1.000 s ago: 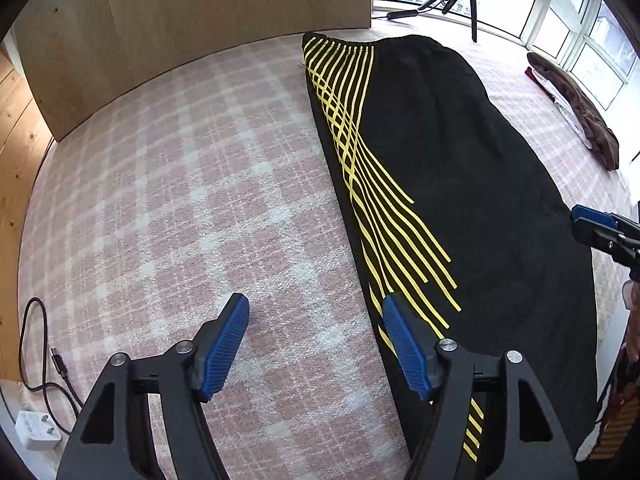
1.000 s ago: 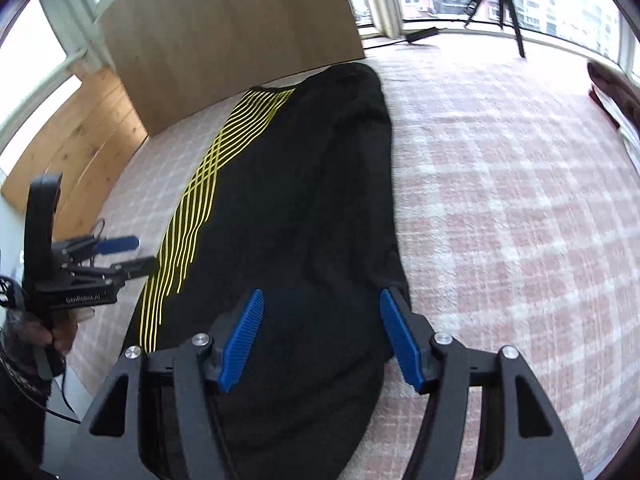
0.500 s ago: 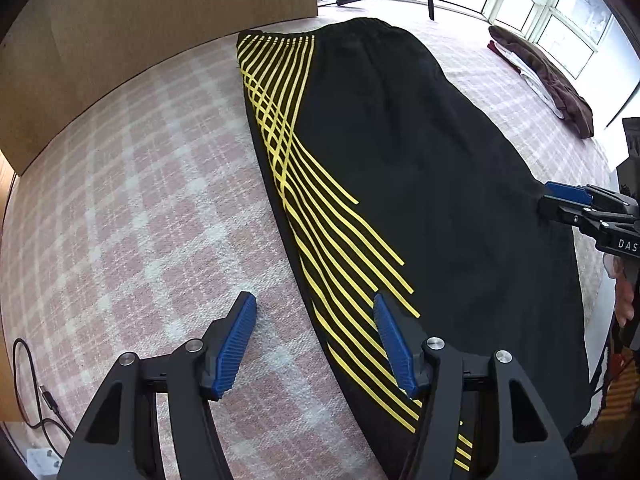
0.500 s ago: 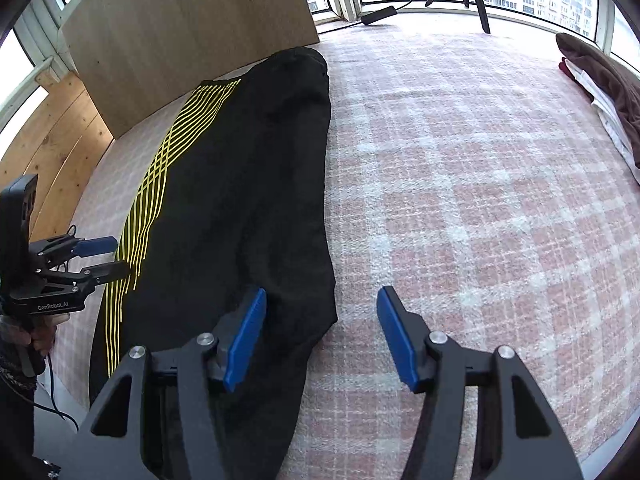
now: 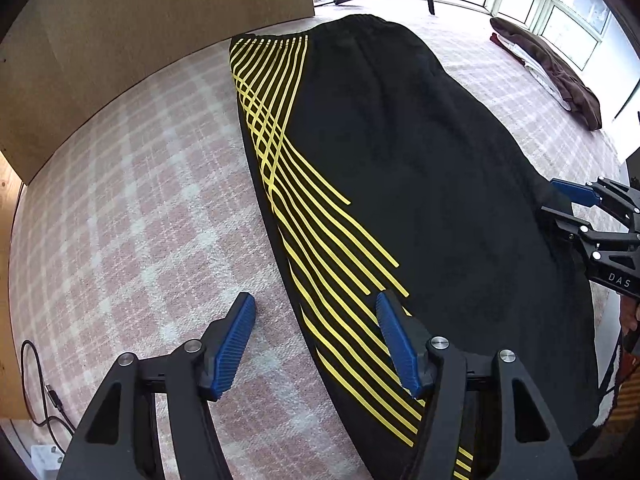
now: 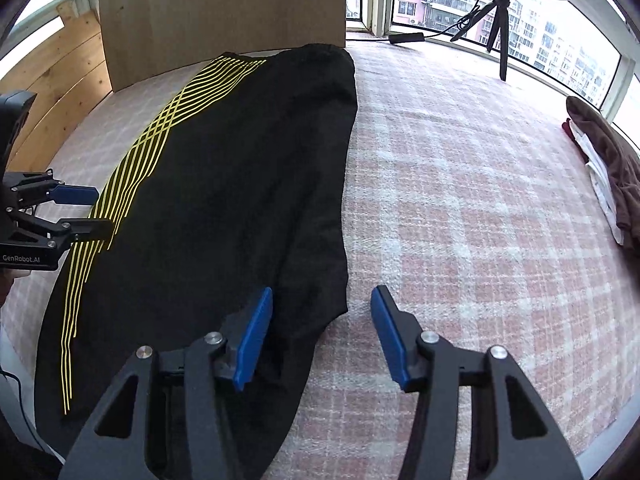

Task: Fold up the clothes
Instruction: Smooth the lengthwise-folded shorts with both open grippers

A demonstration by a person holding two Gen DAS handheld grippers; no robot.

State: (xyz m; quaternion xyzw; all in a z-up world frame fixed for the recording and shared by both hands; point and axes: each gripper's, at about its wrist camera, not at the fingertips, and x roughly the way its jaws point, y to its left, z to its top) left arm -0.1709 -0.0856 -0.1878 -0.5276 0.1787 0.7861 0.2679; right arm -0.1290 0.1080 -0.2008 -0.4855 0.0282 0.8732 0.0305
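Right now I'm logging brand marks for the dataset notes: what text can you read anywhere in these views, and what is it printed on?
"GenRobot.AI": white print on the black body of the left gripper, seen from the right wrist.
"DAS": white letters on the black body of the right gripper, cut off at the left wrist view's edge.
The black pants with yellow stripes carry no readable text.

Trousers [image 5: 400, 152] lie on blanket [image 5: 140, 200] (board [image 5: 160, 20] behind).
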